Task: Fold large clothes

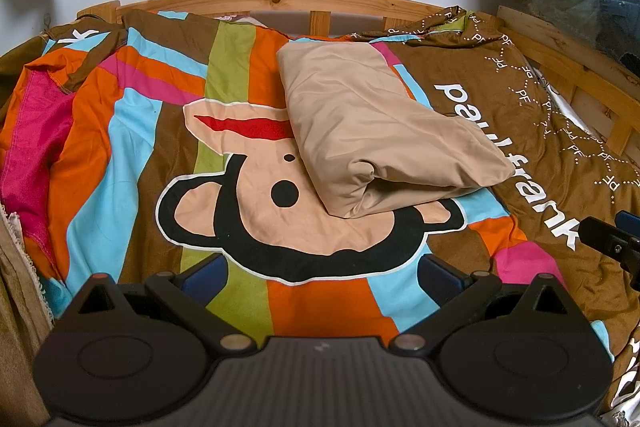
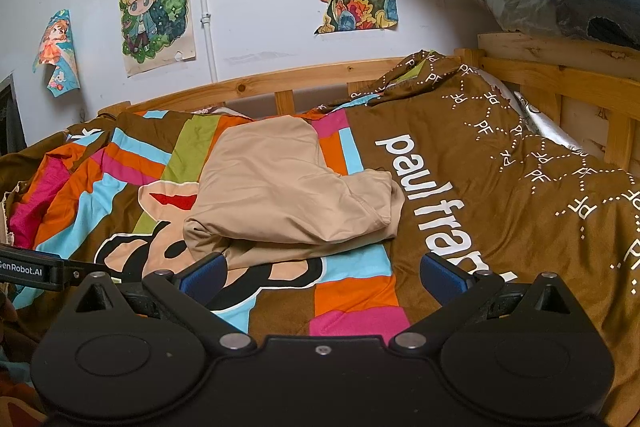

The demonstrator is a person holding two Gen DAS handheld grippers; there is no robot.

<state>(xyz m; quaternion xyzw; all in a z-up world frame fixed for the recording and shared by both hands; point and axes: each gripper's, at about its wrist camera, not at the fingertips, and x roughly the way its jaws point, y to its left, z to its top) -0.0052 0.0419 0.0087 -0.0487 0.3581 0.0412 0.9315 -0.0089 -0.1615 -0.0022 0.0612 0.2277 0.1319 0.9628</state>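
Item: tan folded cloth garment (image 1: pixel 384 131), lying on the striped cartoon-monkey bedspread (image 1: pixel 132 131), just ahead of both your tools. Your left gripper (image 1: pixel 322 273): jaws spread wide, empty. Your right gripper (image 2: pixel 320 273): wide, empty. Wooden slatted bed rail (image 2: pixel 288 95) behind; garment type unclear, possibly trousers.

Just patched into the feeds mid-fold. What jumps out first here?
The loud striped bedspread with its big cartoon monkey face fills the bed. On it, mid-bed, lies a folded beige garment. Both grippers, left and right, hover open and empty at the near edge.
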